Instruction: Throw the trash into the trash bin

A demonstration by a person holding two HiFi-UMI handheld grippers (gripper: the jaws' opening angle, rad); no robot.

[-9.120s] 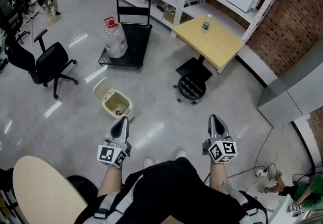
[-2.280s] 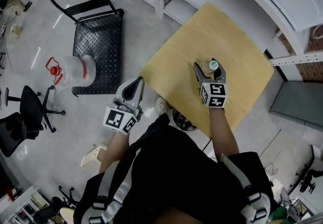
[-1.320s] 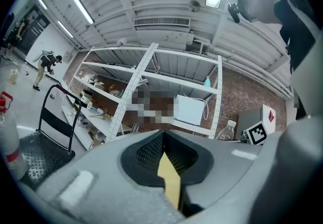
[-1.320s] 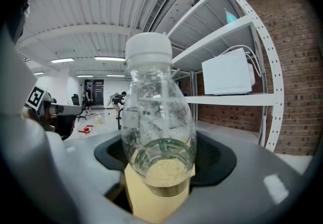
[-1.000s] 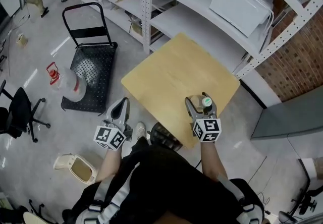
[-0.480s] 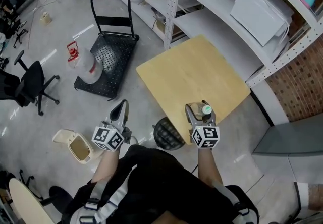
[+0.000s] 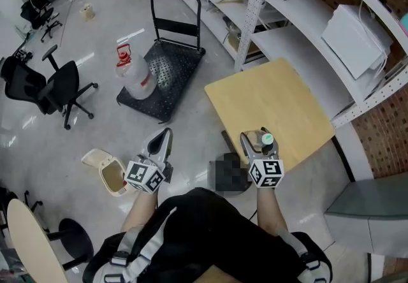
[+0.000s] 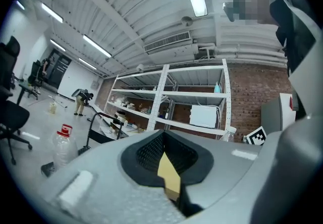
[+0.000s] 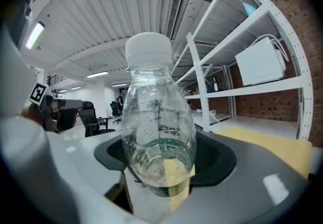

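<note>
Right claw (image 7: 255, 138) still grips the bottle (image 7: 267, 145), seemingly now at the table (image 7: 268, 100) edge; left claw (image 7: 164, 137) closed.

Black top (image 7: 204, 231), pale stripes at the shoulders. Left gripper (image 7: 164, 136) and right gripper (image 7: 254, 137): grey shells, each bearing a black-and-white marker cube (image 7: 145, 176).

No text can be read, even on the bottle (image 7: 267, 141), seemingly too small.

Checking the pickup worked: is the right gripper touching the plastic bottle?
Touching. In the right gripper view the bottle sits clamped between the jaws of the right gripper, with both pads pressed against its lower sides.
</note>
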